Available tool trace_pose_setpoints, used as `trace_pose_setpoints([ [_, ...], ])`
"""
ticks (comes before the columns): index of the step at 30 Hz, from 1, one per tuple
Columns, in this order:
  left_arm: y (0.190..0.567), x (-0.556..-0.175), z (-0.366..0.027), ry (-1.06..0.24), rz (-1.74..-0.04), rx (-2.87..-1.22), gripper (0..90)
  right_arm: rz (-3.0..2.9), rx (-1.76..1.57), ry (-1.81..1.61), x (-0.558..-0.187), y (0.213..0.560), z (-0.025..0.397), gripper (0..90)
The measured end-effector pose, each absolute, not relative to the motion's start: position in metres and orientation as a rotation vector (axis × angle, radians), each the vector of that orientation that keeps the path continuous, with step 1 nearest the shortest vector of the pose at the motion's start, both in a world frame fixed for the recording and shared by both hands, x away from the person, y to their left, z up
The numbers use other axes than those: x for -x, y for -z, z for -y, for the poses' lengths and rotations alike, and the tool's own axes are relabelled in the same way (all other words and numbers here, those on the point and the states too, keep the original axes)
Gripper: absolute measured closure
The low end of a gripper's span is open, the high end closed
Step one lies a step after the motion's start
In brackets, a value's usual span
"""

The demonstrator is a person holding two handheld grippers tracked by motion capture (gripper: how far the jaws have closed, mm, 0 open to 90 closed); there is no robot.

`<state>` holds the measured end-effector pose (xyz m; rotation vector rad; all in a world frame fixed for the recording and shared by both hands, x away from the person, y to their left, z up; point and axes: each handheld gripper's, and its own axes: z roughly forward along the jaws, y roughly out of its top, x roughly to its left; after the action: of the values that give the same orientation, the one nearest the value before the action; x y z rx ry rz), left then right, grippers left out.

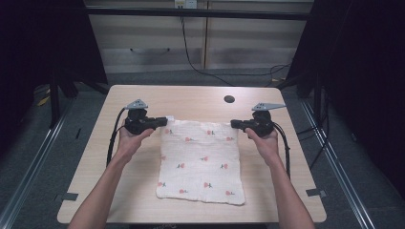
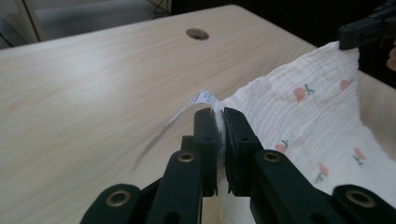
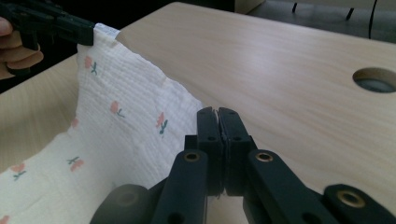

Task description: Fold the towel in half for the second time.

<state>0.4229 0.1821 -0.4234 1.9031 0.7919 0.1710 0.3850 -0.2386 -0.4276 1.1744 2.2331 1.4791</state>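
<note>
Two-handed cloth handling, fold step starting. White cloth (image 1: 200, 162) with small red flower print is lying flat in the middle of the desk (image 1: 143, 210), near edge close to the person, far edge being lifted off the surface. Left tool (image 1: 160, 122) is pinching the far left corner, jaws pressed together on the fabric; in the left gripper view the cloth (image 2: 303, 116) is bunching between the two pads and a small white label (image 2: 203, 97) is sticking out beside the corner. Right tool (image 1: 237, 124) is clamping the far right corner, jaws closed tight on the cloth edge; in the right gripper view the fabric (image 3: 126, 121) is hanging in a sagging line between the two corners, with the other tool (image 3: 86, 33) gripping the opposite corner farther off. Both hands are holding level, roughly the same height. A round cable hole (image 1: 229, 99) is sitting in the desk beyond the cloth, well apart. Judging the step: both far corners grasped and raised, fold not yet made. Next move is probably calling for both tools travelling together toward the near edge, keeping the span taut and even so corners are landing on corners, then releasing.
</note>
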Motion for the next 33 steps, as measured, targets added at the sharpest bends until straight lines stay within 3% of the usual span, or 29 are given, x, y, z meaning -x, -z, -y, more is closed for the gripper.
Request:
trace_pose_setpoints([
  [10, 0.385, -0.419, -0.185, -0.243, -0.735, -1.867, 84.7, -2.185, -1.130, -1.504, -0.387, 0.402, 0.242, 89.2],
  [26, 0.436, -0.383, -0.190, -0.256, -0.717, -1.909, 84.6, -2.285, -1.122, -1.493, -0.353, 0.442, 0.245, 88.8],
  [33, 0.430, -0.360, -0.191, -0.250, -0.650, -1.920, 84.6, -2.318, -1.084, -1.499, -0.331, 0.446, 0.245, 88.8],
])
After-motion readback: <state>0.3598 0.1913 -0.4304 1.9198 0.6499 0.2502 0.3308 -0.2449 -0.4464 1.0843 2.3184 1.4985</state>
